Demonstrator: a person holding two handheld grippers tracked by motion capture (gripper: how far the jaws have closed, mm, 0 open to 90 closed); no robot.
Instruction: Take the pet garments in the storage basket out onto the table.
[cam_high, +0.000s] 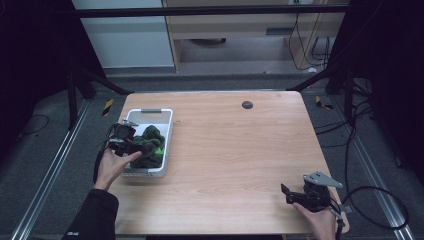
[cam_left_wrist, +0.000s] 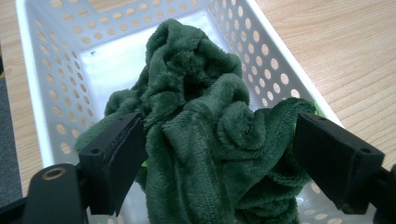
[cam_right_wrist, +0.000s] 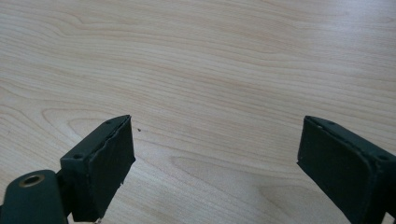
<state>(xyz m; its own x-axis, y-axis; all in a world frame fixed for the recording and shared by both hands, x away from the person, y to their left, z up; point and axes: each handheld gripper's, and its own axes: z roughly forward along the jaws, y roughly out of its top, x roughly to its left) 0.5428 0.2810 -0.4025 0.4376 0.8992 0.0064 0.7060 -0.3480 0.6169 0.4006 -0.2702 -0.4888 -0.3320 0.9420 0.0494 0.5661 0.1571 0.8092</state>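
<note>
**Inspector:** Surface first.

**Assistant:** A light wooden table (cam_high: 225, 150) on a grey floor, dark framing on both sides, a small dark round disc (cam_high: 247, 104) set in the wood near the far edge.

**Inspector:** Left side?

**Assistant:** A white perforated basket (cam_high: 168, 131) stands close to the table's left edge. A dark green plush cloth (cam_high: 151, 146) lies heaped inside it, rising above the rim. The left gripper (cam_left_wrist: 210, 149), held in the left hand (cam_high: 114, 166), reaches in over the basket's near-left corner. Its jaws are spread, one on each side of a fold of the cloth; the cloth touches the left pad, with a slight gap at the other.

**Inspector:** Middle?

**Assistant:** Bare wood from the basket's right wall across to the right gripper, a wide open stretch.

**Inspector:** Right side?

**Assistant:** The right gripper (cam_high: 292, 194) sits at the near-right corner, close to the near edge, jaws spread wide over bare tabletop with nothing between them.
</note>
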